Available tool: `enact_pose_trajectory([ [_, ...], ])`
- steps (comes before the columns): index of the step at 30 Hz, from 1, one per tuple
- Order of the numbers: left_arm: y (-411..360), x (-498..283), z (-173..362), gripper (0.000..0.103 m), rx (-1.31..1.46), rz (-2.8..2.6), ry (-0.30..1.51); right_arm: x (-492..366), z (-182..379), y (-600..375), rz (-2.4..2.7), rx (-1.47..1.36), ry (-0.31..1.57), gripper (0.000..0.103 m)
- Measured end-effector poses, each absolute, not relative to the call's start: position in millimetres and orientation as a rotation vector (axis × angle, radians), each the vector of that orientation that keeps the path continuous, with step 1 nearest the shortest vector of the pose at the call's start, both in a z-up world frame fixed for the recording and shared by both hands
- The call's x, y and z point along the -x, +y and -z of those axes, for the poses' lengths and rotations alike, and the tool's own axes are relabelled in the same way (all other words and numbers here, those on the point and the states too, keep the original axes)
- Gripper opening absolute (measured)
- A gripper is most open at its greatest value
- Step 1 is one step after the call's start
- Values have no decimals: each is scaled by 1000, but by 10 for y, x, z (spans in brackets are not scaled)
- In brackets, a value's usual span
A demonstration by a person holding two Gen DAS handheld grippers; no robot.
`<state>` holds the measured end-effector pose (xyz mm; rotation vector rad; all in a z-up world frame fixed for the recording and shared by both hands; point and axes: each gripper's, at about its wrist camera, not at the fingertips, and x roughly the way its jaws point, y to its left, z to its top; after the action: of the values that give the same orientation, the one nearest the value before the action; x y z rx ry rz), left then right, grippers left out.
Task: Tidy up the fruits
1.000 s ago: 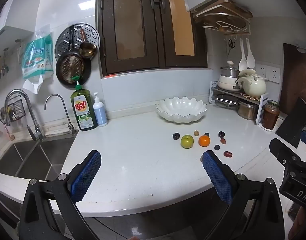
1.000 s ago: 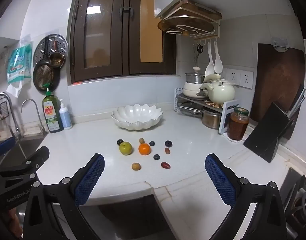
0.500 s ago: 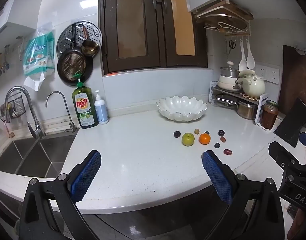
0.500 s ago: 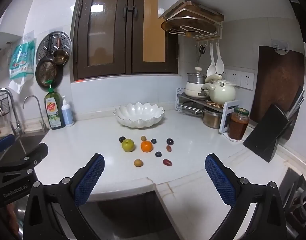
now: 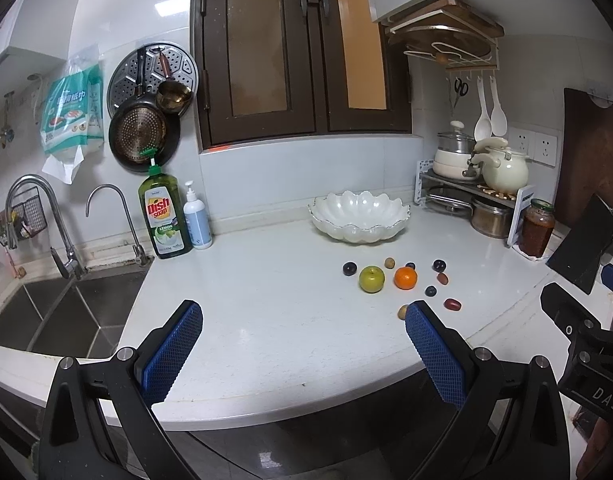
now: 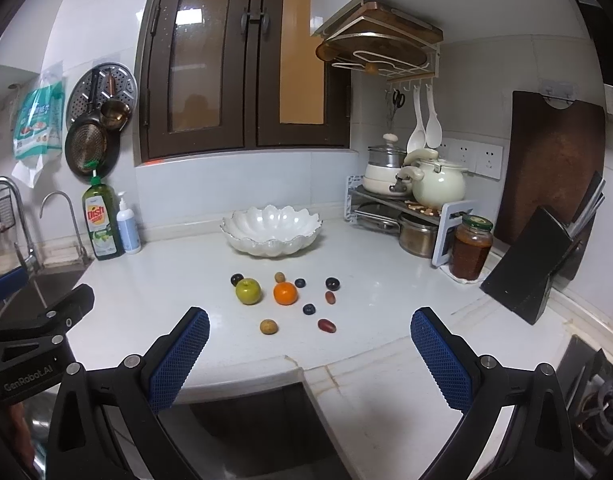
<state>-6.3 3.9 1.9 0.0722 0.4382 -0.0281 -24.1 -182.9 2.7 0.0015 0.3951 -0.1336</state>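
A green apple (image 6: 248,291) (image 5: 371,279) and an orange (image 6: 285,293) (image 5: 405,277) lie on the white counter among several small dark, brown and red fruits. Behind them stands an empty white scalloped bowl (image 6: 271,230) (image 5: 359,221). My left gripper (image 5: 302,316) is open over the counter's front, left of the fruits. My right gripper (image 6: 308,326) is open too, in front of the fruits near the counter edge. Neither holds anything. A small brown fruit (image 5: 402,311) is partly hidden behind the left gripper's right finger.
A sink (image 5: 46,312) with taps lies at the left, with a dish soap bottle (image 5: 163,213) and a pump bottle (image 5: 197,223) by the wall. At the right stand a pot rack (image 6: 406,204), a jar (image 6: 470,247) and a knife block (image 6: 534,268). A stove burner (image 6: 598,400) is at the far right.
Both grippers have moved slightly forward towards the counter, so the fruits and bowl look a little closer. Both stay open; nothing on the counter has moved.
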Motion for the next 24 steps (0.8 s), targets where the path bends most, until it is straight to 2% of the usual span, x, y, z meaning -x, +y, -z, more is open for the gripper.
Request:
enact_pose_trajectory([
  [24,-80,198,-144,103,-82,23,392,336,-111,-1943,123,-3,365,102],
])
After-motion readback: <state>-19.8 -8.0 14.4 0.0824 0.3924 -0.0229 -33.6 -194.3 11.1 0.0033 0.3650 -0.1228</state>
